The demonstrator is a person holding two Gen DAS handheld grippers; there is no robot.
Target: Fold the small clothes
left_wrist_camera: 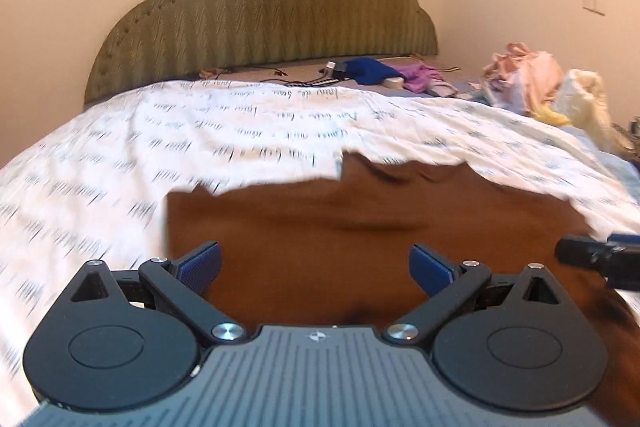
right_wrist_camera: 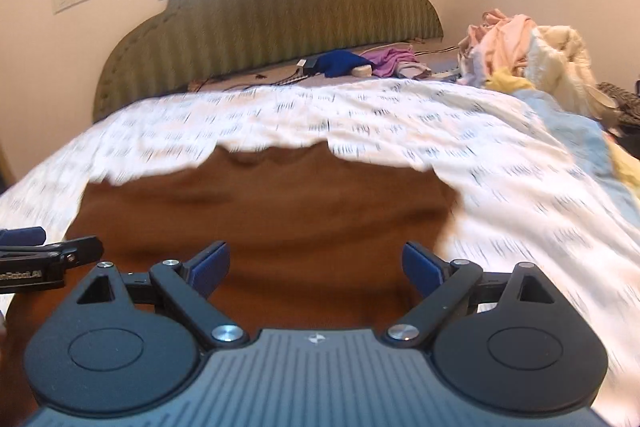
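Left wrist view: brown garment (left_wrist_camera: 360, 227) lies flat on the bedspread (left_wrist_camera: 120, 155), directly ahead of both the left gripper (left_wrist_camera: 315, 263) and right gripper (right_wrist_camera: 316, 263), jaws apart, equally near.

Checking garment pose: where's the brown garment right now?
The brown garment lies spread on the white printed bedsheet, directly ahead of both open grippers in both wrist views, nearer than the headboard.
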